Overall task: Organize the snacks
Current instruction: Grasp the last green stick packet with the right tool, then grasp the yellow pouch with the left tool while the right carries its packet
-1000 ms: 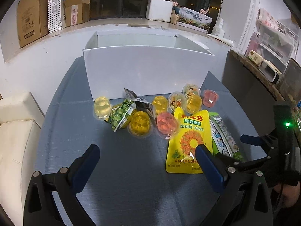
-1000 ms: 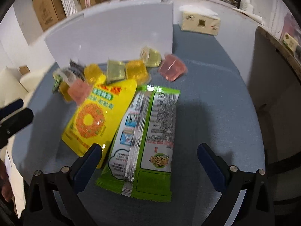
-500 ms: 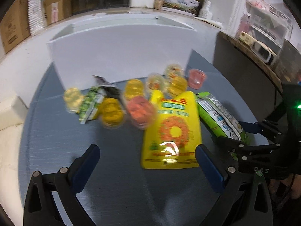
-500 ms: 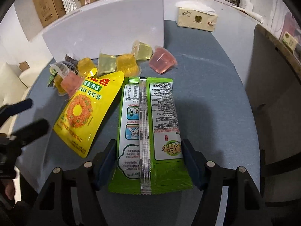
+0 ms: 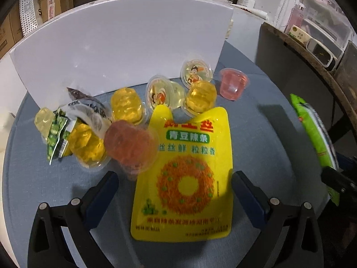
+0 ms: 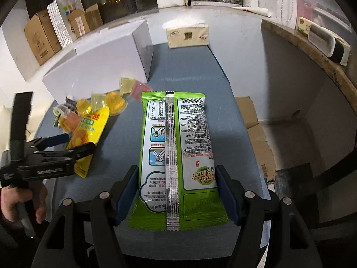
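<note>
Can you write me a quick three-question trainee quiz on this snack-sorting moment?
1. True or false: the right claw is shut on the green snack packet.
2. Multiple choice: the left claw is (a) open, its fingers either side of the yellow pouch; (b) clamped on a jelly cup; (c) inside the white box.
3. Fill in: the pink jelly cup at the right end of the row stands ____ the white box.

Key: 1 true; 2 a; 3 in front of.
</note>
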`<state>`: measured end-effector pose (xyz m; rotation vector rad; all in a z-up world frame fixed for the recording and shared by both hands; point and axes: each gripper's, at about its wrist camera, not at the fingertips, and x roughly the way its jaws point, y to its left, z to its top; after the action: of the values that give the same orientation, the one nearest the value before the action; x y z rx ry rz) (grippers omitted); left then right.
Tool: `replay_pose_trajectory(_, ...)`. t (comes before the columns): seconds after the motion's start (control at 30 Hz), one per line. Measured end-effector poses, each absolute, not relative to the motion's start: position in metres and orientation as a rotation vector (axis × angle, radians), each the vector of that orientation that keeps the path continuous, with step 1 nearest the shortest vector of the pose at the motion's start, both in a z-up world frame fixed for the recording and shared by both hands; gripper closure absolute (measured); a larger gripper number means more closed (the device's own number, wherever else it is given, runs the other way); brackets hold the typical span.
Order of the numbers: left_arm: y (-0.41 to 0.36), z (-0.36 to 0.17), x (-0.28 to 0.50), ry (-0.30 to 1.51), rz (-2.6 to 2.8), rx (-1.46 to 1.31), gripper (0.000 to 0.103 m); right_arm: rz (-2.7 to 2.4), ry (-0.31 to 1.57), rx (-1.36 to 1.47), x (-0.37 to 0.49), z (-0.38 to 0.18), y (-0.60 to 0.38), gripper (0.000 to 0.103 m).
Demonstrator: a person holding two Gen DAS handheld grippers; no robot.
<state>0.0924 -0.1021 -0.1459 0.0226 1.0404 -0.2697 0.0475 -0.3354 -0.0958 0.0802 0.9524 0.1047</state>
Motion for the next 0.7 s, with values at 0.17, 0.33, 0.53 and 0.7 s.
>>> replay_pose_trajectory(0.17, -0.12, -0.149, 0.108, 1.051, -0.238, 0.09, 0.0, 0.138, 0.943, 0.079, 0.046, -0.091, -0.324, 0.031)
replay_pose_trajectory(0.33, -0.134, -0.149, 0.115, 1.022, -0.26, 0.123, 0.0, 0.153, 0.935, 0.08, 0.053, -0.094, -0.312, 0.031)
replay_pose_trajectory(0.53, -0.131, -0.135, 0.112, 1.004, -0.233, 0.072, 0.028, 0.158, 0.931, 0.086, 0.053, -0.095, -0.313, 0.031)
replay_pose_trajectory(0.7, -0.109, -0.123, 0.103, 1.027, -0.314, -0.091, 0.064, 0.162, 0.925, 0.088, 0.051, -0.093, -0.314, 0.031)
